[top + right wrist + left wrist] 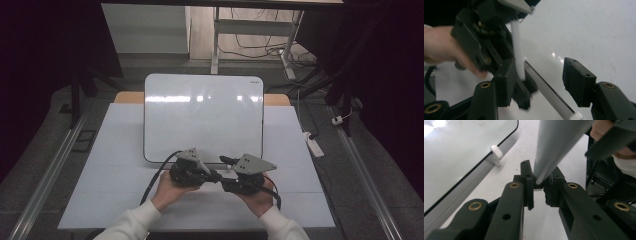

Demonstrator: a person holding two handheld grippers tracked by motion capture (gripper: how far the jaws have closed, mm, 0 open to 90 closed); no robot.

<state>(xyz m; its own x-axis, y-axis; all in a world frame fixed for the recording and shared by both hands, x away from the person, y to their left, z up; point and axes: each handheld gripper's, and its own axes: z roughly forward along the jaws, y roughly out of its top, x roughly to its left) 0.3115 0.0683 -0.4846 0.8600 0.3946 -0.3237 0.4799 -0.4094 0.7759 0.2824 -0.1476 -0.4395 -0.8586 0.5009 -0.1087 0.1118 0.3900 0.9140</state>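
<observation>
A blank whiteboard (pixel 202 115) lies on the white table (pixel 110 170). At its near edge two hands hold the grippers close together. My left gripper (pixel 211 176) is shut on a white pen-like stick (pixel 556 147), with the stick's end pinched between the jaws (pixel 538 186). In the right gripper view the same stick (pixel 518 50) stands upright in front of the whiteboard (pixel 586 30). My right gripper (pixel 227 170) faces the left one. Its jaws stand wide apart (pixel 539 77), with one jaw right beside the stick and nothing held.
A small white clip (pixel 496 153) sits on the whiteboard's rim. Beyond the table are a desk frame with cables (pixel 250 40) and a power strip (pixel 315 145) on the floor at the right. Metal rails (pixel 45 175) run along both sides.
</observation>
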